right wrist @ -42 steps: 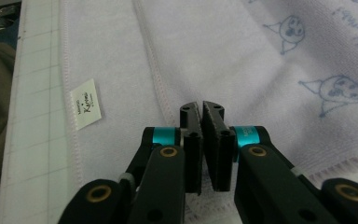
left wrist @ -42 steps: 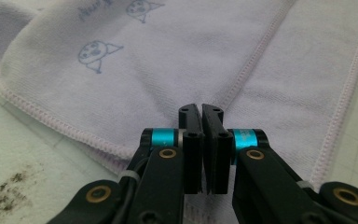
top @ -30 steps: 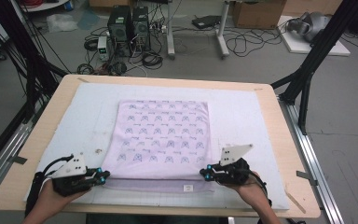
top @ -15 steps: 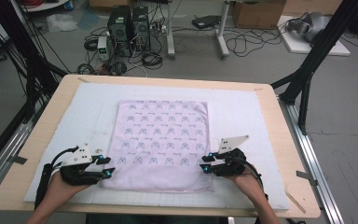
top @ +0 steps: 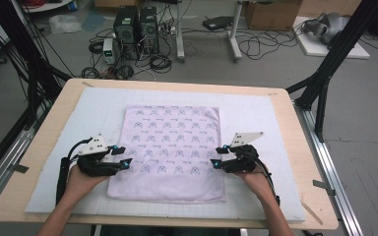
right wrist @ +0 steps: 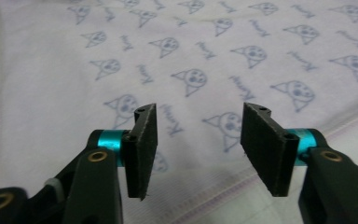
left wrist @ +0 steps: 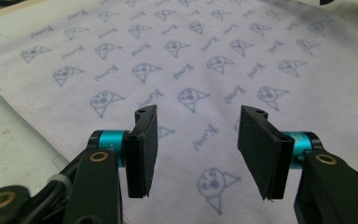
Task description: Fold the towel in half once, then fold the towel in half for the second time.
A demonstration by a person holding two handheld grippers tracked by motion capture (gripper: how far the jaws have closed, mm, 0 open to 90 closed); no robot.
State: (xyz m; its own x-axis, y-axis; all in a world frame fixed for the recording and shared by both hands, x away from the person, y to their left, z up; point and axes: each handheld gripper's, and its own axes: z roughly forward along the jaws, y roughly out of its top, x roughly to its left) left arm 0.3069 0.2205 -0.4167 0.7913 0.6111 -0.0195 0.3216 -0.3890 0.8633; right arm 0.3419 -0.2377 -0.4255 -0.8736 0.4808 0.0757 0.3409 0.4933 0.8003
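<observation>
Light wood tabletop (top: 39, 162) with a white mat (top: 256, 105) on top, sitting inside a black frame (top: 332, 59) on a grey concrete floor (top: 359, 123). Behind it: two black PC towers (top: 137, 22), tangled cables (top: 256, 44), white table legs (top: 179, 29), cardboard boxes (top: 270, 12). Lighting is even, no hard shadows.

Both forearms are coming in from the bottom. The left gripper (top: 123, 156) and the right gripper (top: 217, 156) are pointing toward each other. Their jaws have just been opening, and nothing is sitting between them now.
</observation>
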